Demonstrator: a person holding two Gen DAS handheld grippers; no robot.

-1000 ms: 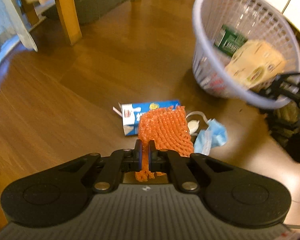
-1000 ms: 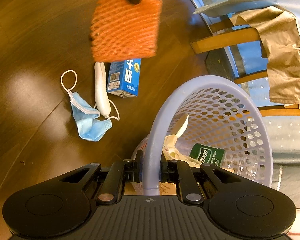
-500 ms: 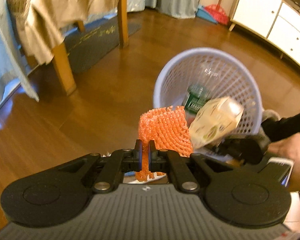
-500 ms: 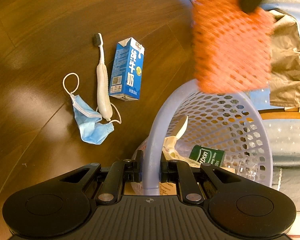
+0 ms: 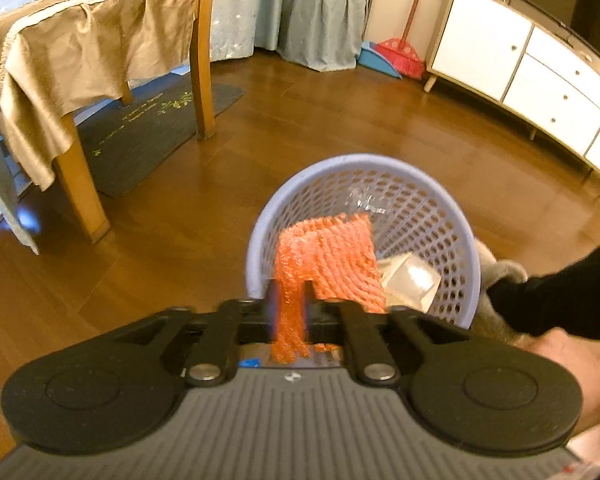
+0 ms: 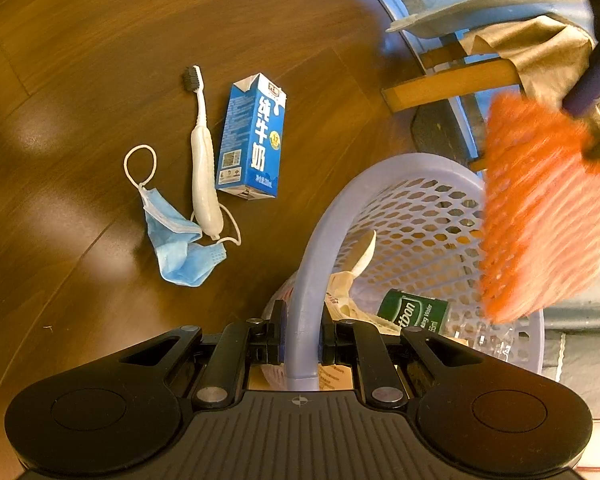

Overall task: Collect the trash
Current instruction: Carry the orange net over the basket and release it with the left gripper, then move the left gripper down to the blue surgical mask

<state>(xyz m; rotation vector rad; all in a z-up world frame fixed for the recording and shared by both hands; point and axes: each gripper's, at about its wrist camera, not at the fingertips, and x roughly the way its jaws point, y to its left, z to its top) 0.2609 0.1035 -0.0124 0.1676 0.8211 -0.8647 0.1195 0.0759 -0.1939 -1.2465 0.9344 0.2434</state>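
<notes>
My left gripper (image 5: 291, 300) is shut on a strip of the orange foam net (image 5: 332, 256), which hangs over the mouth of the lilac mesh basket (image 5: 360, 159). In the right wrist view the net (image 6: 540, 208) is blurred above the basket's far side. My right gripper (image 6: 302, 332) is shut on the basket rim (image 6: 380, 176). Inside lie a green-label bottle (image 6: 412, 312) and a beige carton (image 5: 410, 280). On the floor to the left lie a blue milk carton (image 6: 252, 136), a white toothbrush (image 6: 202, 160) and a blue face mask (image 6: 180, 248).
A wooden table with a tan cloth (image 5: 80, 56) stands at the left over a dark mat (image 5: 140, 128). A white cabinet (image 5: 520, 60) and a red broom (image 5: 400, 52) line the far wall. A person's black sleeve (image 5: 560, 292) is at the right.
The left gripper has lifted the orange net off the floor and carried it over the basket. The basket has stayed in the right gripper.
</notes>
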